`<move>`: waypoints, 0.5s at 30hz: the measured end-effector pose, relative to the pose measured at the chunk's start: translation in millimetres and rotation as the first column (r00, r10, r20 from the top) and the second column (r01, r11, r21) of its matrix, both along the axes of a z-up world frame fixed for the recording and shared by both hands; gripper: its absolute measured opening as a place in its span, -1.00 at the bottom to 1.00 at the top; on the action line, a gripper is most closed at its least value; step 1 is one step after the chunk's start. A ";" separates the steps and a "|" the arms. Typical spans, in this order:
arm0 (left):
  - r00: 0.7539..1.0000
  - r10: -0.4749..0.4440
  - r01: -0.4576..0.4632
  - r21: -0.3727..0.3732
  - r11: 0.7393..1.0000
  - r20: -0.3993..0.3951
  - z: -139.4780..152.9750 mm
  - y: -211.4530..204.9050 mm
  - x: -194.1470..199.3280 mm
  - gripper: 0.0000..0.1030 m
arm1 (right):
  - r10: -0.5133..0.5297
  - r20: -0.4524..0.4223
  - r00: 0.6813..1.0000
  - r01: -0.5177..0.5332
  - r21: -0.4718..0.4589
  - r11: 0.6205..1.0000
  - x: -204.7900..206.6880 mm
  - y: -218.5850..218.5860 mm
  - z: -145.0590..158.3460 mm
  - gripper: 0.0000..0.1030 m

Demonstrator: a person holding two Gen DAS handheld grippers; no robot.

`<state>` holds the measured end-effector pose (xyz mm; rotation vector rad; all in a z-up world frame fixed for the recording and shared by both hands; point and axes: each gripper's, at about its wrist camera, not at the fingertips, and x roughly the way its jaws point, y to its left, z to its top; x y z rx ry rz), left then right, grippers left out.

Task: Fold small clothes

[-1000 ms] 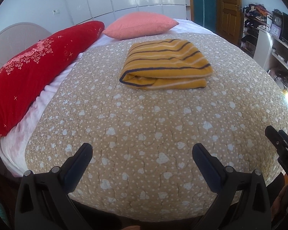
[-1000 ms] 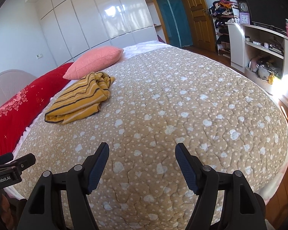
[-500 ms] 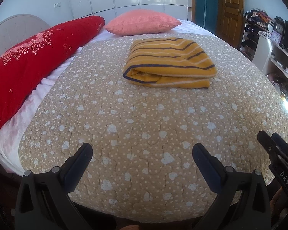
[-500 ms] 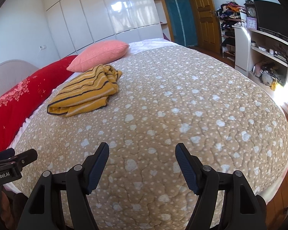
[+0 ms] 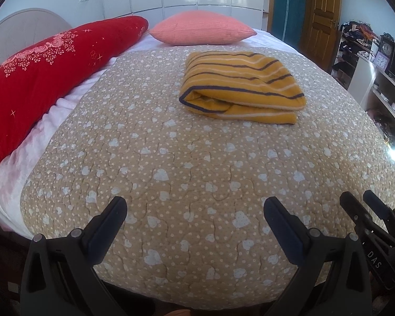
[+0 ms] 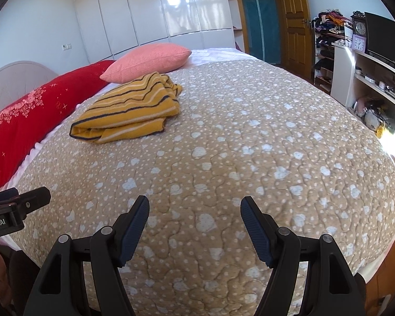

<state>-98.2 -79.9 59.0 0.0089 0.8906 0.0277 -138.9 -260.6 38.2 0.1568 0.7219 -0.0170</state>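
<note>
Left gripper (image 5: 194, 212) wide open and empty, right gripper (image 6: 194, 210) wide open and empty, folded yellow striped top (image 5: 242, 85) far ahead on bed (image 5: 197, 173)

I see a bed (image 5: 10, 184) spread with a tan quilt (image 5: 197, 179) dotted with white hearts, a pale pink-white sheet showing along its left edge and at the far end. On the quilt's far half lies a folded yellow garment with dark and white stripes (image 5: 241, 85), its layers stacked with the open edges toward me. A long red cushion (image 5: 47, 79) lies along the left side, and a pink pillow (image 5: 201, 31) lies on the sheet just beyond the garment.
</note>
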 end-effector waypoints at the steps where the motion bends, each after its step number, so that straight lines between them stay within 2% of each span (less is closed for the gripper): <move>1: 1.000 0.002 -0.002 -0.003 1.000 -0.001 -0.3 0.8 0.2 1.00 | 0.002 -0.001 1.000 -0.002 -0.002 1.000 0.5 1.1 0.1 0.48; 10: 1.000 0.002 -0.002 -0.033 0.999 0.000 -1.1 4.8 0.6 1.00 | 0.024 0.007 1.000 -0.024 -0.051 0.998 0.8 13.8 0.4 0.49; 15: 1.000 0.004 -0.004 -0.035 0.999 -0.009 -3.0 6.1 0.9 1.00 | 0.026 0.000 1.000 -0.026 -0.049 0.998 2.1 14.4 -1.5 0.49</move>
